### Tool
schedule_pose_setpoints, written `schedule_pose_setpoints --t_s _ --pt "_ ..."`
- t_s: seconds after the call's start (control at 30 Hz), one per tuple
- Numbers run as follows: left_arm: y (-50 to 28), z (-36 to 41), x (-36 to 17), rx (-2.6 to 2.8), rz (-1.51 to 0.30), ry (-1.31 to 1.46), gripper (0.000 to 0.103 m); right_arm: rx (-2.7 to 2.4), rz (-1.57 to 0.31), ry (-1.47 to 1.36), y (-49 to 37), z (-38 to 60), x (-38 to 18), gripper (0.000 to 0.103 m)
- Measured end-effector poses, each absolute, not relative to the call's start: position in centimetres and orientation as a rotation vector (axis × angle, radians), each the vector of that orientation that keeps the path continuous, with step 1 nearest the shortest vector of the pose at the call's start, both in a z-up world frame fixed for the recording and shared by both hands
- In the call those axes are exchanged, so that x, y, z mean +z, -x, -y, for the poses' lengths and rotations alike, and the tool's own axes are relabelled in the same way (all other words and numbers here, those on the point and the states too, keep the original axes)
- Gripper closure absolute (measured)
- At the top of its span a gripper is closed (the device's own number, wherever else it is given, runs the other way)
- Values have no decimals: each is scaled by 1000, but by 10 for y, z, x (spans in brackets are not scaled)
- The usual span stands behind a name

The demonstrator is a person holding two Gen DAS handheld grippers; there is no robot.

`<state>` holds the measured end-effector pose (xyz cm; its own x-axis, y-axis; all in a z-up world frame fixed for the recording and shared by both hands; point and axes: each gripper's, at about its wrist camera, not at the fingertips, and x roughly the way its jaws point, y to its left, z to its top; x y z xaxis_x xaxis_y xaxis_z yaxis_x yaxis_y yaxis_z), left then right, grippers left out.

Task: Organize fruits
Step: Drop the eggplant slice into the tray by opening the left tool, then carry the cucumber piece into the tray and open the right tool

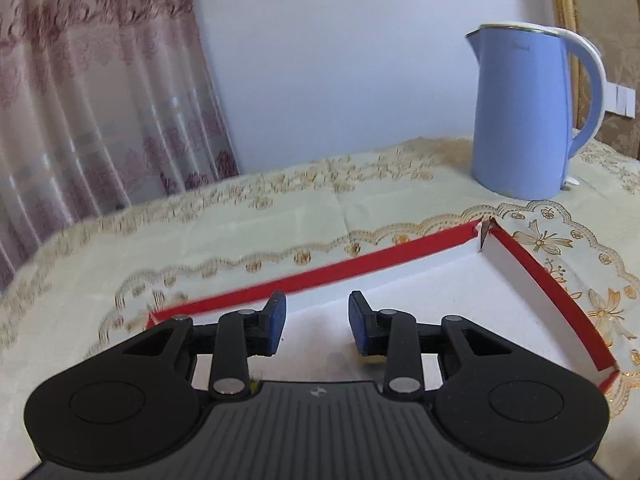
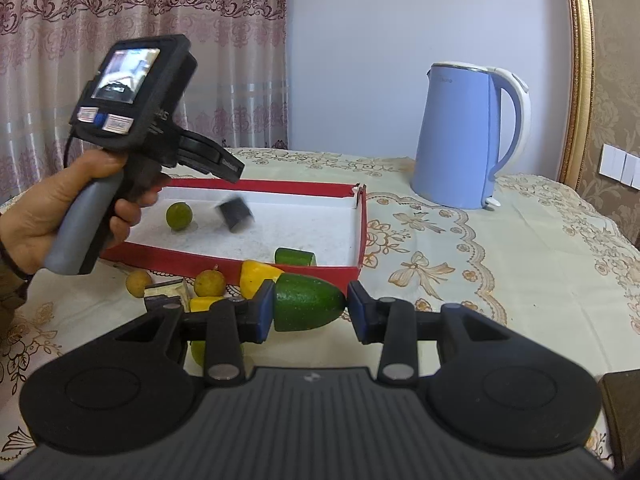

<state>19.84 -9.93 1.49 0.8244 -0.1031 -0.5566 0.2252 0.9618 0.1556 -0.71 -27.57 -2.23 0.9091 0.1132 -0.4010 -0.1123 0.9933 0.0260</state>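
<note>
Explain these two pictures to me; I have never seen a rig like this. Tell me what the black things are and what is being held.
A person holds a two-finger gripper in each hand, each with a camera looking along its fingers. The left view shows the left gripper, open and empty, over a red tray. The right view shows the right gripper shut on a green fruit piece. That view also shows the hand holding the left gripper. A lime lies in the tray; more fruit pieces lie on the tablecloth. A blue kettle stands behind.
</note>
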Motion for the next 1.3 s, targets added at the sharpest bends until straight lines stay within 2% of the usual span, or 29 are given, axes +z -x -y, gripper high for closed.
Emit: schedule_pose_setpoints --t_s 0.07,0.13,0.3,0.5,0.97,1.3 --pt "-186 85 17 -183 -579 -167 34 115 -409 -9 7 277 -22 67" --pt "-163 68 19 -142 -545 -138 28 120 -405 -21 6 278 -22 67" --pt "-104 30 16 -54 -492 -90 23 140 -404 -50 -2 276 -25 67" --pt "-65 -3 -1 -7 -532 -11 22 165 -398 -48 -12 269 -23 67" --pt "-56 -2 -29 18 -576 -38 22 181 -353 24 -48 253 10 67" --pt "-58 -4 -33 20 -591 -30 22 127 -387 8 -123 258 22 67"
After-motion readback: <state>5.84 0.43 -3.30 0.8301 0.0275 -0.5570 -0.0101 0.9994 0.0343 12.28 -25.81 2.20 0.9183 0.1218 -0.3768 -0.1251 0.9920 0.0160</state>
